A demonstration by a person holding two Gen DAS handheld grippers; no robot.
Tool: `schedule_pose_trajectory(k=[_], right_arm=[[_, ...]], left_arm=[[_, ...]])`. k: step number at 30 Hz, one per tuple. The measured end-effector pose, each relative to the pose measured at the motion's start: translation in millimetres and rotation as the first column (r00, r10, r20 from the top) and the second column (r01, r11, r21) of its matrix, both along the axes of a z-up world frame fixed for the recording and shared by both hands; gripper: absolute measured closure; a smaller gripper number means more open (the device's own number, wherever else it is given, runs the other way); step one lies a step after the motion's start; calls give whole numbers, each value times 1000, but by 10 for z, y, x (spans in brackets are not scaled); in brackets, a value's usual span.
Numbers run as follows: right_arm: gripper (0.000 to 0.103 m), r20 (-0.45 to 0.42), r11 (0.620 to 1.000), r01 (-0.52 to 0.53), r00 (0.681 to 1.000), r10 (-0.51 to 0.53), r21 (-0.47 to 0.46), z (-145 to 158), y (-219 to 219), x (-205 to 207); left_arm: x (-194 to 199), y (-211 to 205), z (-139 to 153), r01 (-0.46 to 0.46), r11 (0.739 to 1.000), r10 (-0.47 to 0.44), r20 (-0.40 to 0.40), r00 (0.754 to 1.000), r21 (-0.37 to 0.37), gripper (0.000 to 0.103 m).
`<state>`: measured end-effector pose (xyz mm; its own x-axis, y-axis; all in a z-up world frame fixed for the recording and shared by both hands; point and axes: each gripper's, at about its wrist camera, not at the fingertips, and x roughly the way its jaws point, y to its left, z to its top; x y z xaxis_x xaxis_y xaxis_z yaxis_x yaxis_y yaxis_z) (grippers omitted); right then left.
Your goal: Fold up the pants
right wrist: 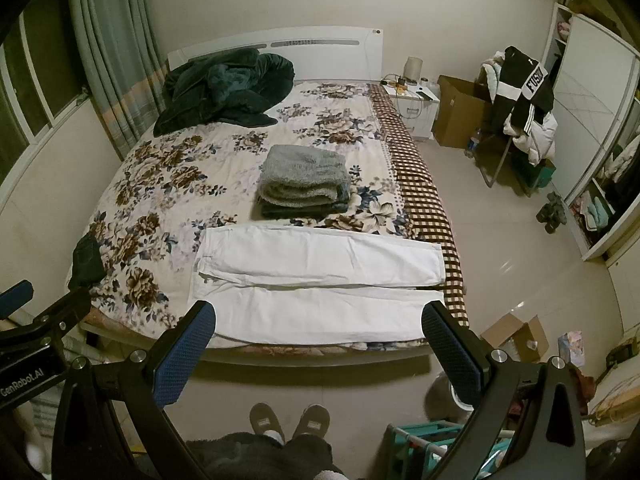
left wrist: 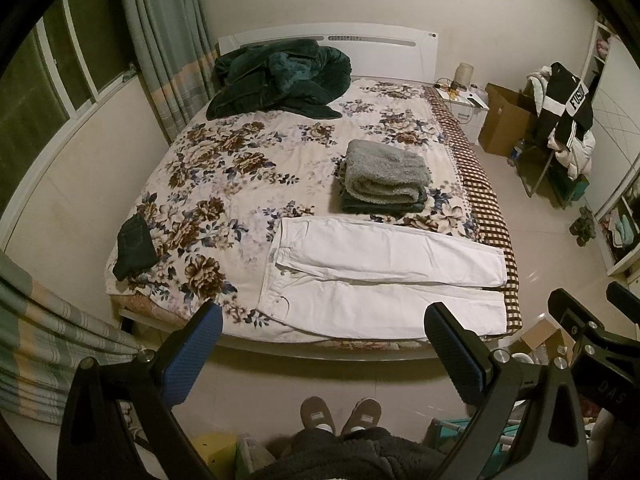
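White pants (left wrist: 384,276) lie flat across the near edge of the bed, waist to the left, both legs stretched to the right; they also show in the right wrist view (right wrist: 316,284). My left gripper (left wrist: 324,320) is open and empty, held back from the bed's near edge above the floor. My right gripper (right wrist: 319,318) is also open and empty, at a similar distance. The right gripper's body shows at the right edge of the left wrist view (left wrist: 588,320).
A folded stack of grey and dark clothes (left wrist: 384,178) sits behind the pants. A dark green blanket (left wrist: 280,76) lies by the headboard. A small dark garment (left wrist: 134,246) lies at the bed's left edge. My slippered feet (left wrist: 340,416) stand on the floor. Boxes (right wrist: 516,336) and a clothes-laden chair (left wrist: 560,120) stand to the right.
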<state>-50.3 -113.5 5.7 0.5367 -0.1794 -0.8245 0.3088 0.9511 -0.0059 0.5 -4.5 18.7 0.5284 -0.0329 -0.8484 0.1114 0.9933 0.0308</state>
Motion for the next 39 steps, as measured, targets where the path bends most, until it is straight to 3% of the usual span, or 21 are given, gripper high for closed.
schedule_pose_trajectory(k=[4, 7, 14, 18, 22, 28, 32, 39], right_arm=[[0, -6, 1000, -2, 1000, 2, 4, 167, 190, 165], [0, -13, 1000, -4, 1000, 4, 13, 111, 174, 178], [0, -45, 998, 23, 999, -20, 51, -243, -225, 278], [0, -74, 996, 71, 995, -66, 60, -689, -570, 518], [0, -111, 987, 141, 985, -132, 79, -1216, -1007, 920], [0, -221, 946, 288, 942, -253, 147, -2246, -1754, 1691], [0, -293, 906, 389, 897, -330, 168, -3042, -2238, 2305], [0, -426, 823, 541, 795, -433, 174, -4422, -3009, 3404]], left_arm=[[-5, 8, 4, -2, 1000, 2, 0, 1000, -1, 0], [-13, 18, -20, 0, 1000, 0, 1, 1000, -2, 0], [58, 34, -21, -18, 1000, 17, 16, 1000, 24, 0], [396, 71, -208, -82, 994, 79, 48, 996, 66, 0], [891, -13, -731, -140, 984, 138, 27, 990, 108, 0], [1865, -72, -1662, -191, 972, 212, -154, 965, 140, 0], [2562, -67, -2317, -243, 957, 276, -245, 930, 155, 0], [3701, -94, -3362, -275, 938, 335, -336, 881, 213, 0]])
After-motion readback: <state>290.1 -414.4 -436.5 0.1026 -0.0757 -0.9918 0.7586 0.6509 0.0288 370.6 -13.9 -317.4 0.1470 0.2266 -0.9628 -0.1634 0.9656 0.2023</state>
